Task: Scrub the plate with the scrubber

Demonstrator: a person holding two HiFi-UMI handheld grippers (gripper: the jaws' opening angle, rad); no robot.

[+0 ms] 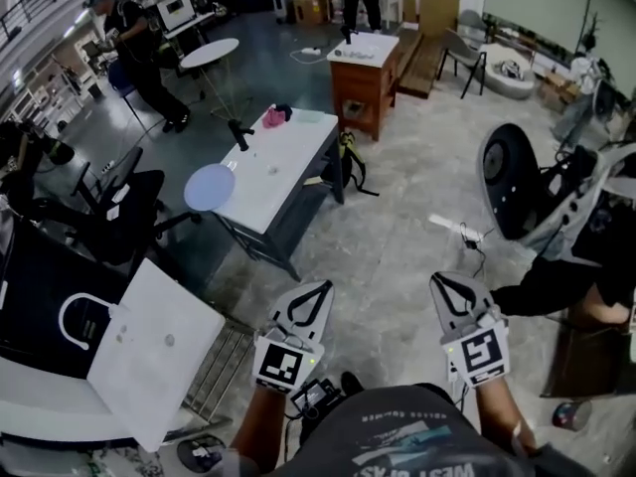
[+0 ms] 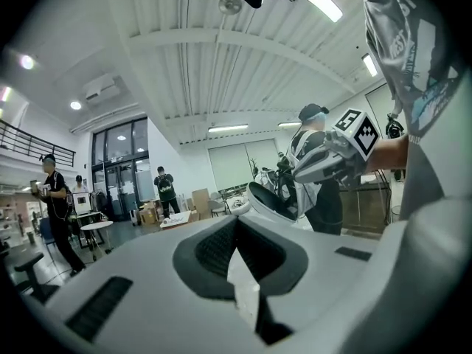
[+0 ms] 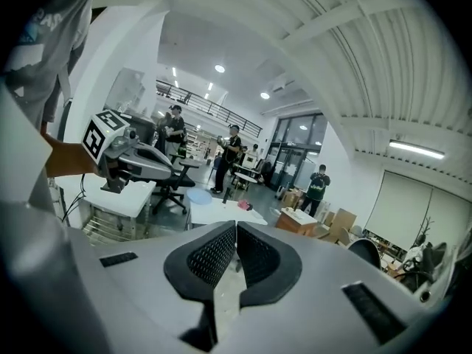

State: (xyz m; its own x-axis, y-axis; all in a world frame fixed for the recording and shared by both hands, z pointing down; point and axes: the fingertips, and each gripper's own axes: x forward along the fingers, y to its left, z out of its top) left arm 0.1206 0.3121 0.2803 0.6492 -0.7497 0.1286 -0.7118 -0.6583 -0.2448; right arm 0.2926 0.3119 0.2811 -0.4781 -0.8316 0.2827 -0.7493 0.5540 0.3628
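Both tongs were closed and held nothing: in the left gripper view the black ribbed pads of the left tongs (image 2: pixel 234 245) met with nothing between them, and in the right gripper view the right tongs (image 3: pixel 234 253) showed only a hairline seam between their pads. From the head view the left tongs (image 1: pixel 308 301) and the right tongs (image 1: pixel 452 291) hung side by side, a little apart, low in front of the person and over the grey mottled concrete floor (image 1: pixel 397 237), well apart from the work area. The round pale-blue plate (image 1: pixel 210 187) lay at the near left corner of the white rectangular counter (image 1: pixel 278 167), with part of it overhanging the edge. Farther along the same counter a black stick-shaped tool (image 1: pixel 239 134) stood tilted near the left edge, and a crumpled pink lump (image 1: pixel 275 116) lay just beyond it near the far end; which of the two was the scrubber could not be told. The right gripper view showed the same plate (image 3: pixel 198 195), small and distant. Beyond the counter stood a brown wooden cabinet with a white top (image 1: pixel 363 82), and to the left a black office chair (image 1: pixel 129 202) was near the plate's corner. A large flat white board (image 1: pixel 154 351) lay at the lower left.
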